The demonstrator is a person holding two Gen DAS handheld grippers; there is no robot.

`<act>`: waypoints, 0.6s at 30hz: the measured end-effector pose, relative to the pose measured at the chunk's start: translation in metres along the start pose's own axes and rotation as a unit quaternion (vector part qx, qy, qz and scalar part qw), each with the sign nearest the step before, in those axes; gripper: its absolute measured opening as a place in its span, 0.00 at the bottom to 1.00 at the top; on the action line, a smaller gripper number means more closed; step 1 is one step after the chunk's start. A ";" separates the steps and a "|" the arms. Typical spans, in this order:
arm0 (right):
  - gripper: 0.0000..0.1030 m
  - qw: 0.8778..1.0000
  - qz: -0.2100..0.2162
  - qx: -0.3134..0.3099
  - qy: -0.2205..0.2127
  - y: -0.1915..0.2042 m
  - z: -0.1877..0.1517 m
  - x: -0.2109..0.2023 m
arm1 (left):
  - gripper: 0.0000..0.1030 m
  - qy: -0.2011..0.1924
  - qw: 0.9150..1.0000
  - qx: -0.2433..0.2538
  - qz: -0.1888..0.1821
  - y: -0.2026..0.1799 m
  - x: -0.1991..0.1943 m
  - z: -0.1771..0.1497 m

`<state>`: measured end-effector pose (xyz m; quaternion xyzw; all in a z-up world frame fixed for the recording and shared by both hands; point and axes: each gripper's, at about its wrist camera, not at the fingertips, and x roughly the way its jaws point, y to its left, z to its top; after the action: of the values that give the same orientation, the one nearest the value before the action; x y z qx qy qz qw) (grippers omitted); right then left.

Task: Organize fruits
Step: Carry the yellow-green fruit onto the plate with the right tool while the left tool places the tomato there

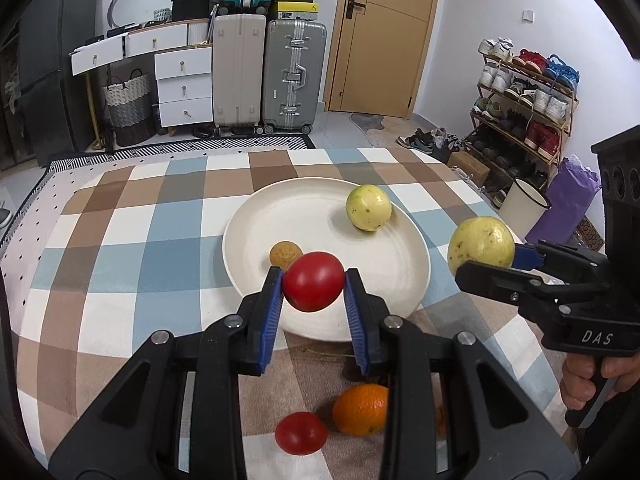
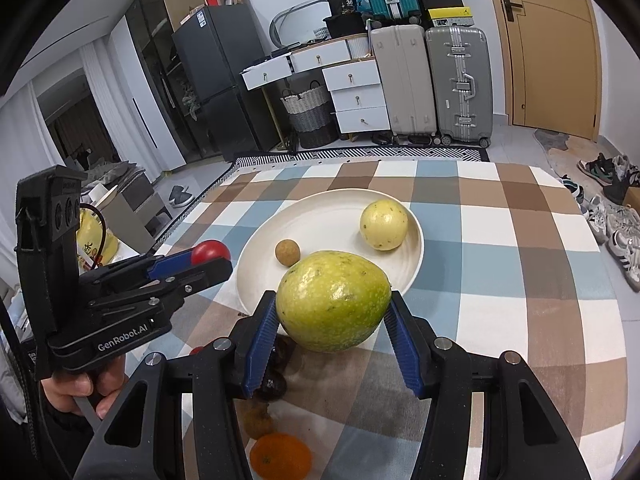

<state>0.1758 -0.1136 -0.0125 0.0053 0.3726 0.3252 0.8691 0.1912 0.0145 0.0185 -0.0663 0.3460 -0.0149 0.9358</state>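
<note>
1. Your left gripper (image 1: 314, 280) has its jaws pinching a red tomato (image 1: 314, 281) by its sides, held clear above the near rim of the white plate (image 1: 256, 240); carried that way it looks ready to be set down on the plate.
2. Your right gripper (image 2: 334, 312) has its jaws clamped on a large yellow-green fruit (image 2: 333, 306), also lifted, near the plate's rim at about 6 o'clock in the right wrist view. Its jaws stand wider because that fruit is bulkier.
3. The plate already holds a pale yellow fruit (image 1: 368, 208) towards 1 o'clock and a small brown round fruit (image 1: 285, 255) towards 8 o'clock, well apart. The middle is bare, so both loads should fit.
4. Still on the checked counter (image 1: 120, 264), nearer you than the plate: a second tomato (image 1: 301, 433) just beside an orange (image 1: 362, 409), plus dark small fruits (image 2: 272, 384) too shadowed to name.
</note>
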 end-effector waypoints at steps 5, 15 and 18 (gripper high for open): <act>0.52 1.000 0.002 0.004 0.000 0.000 0.006 0.010 | 0.27 0.003 1.000 0.004 0.003 -0.001 0.015 0.002; 0.53 1.000 -0.003 0.008 0.009 -0.003 0.009 0.037 | 0.27 0.008 1.000 0.002 0.010 0.004 0.039 -0.001; 0.53 1.000 -0.004 0.011 0.016 -0.005 0.009 0.045 | 0.27 0.010 1.000 -0.006 0.004 0.006 0.045 -0.003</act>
<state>0.2069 -0.0902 -0.0362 0.0084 0.3904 0.3175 0.8641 0.2238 0.0173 -0.0135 -0.0706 0.3557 -0.0094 0.9319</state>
